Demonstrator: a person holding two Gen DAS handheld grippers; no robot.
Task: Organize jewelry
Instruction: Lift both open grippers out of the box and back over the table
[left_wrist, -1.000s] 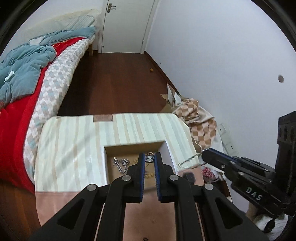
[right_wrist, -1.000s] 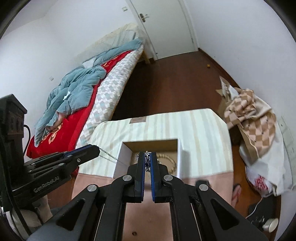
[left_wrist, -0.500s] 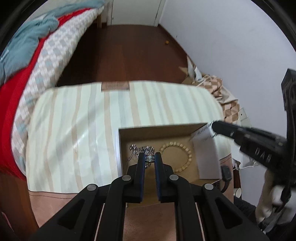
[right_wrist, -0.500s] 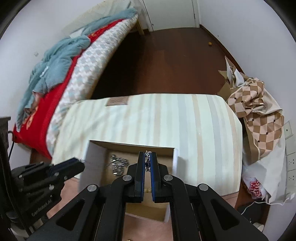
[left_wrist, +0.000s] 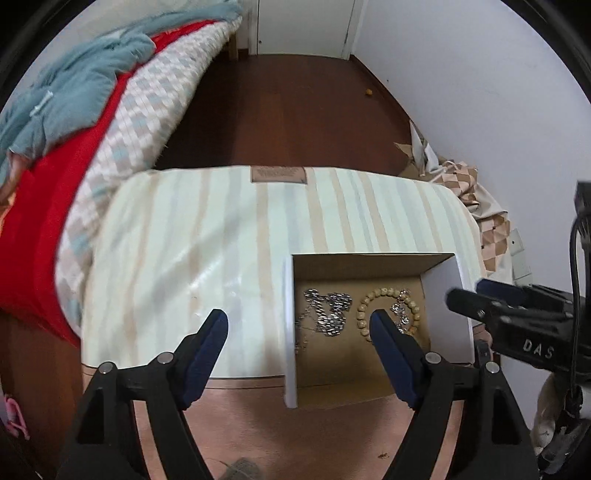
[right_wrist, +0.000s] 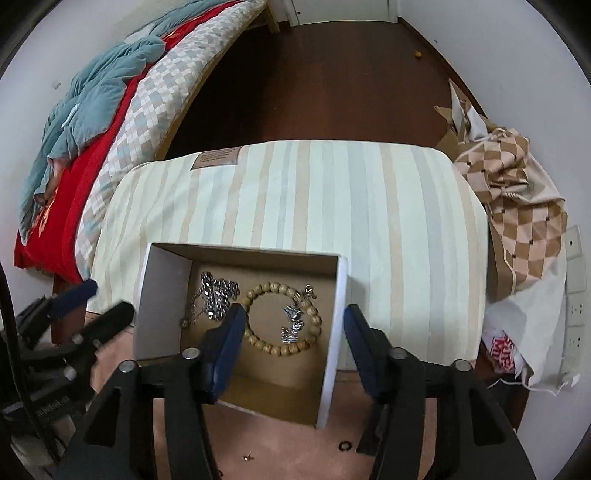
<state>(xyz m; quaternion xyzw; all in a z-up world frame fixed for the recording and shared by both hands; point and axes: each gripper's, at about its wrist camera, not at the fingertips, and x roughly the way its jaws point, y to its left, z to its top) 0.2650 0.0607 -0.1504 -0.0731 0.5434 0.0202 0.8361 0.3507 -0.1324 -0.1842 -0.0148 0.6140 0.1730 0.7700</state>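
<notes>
Your left gripper (left_wrist: 297, 325) gapes wide over the box's (left_wrist: 290, 332) left wall, gripping nothing. Your right gripper (right_wrist: 293, 319) is spread wide too, empty above the box. Inside, the bead bracelet (right_wrist: 282, 317) lies flat with a silver piece (right_wrist: 293, 321) across it, chains (right_wrist: 216, 293) heaped just left.
</notes>
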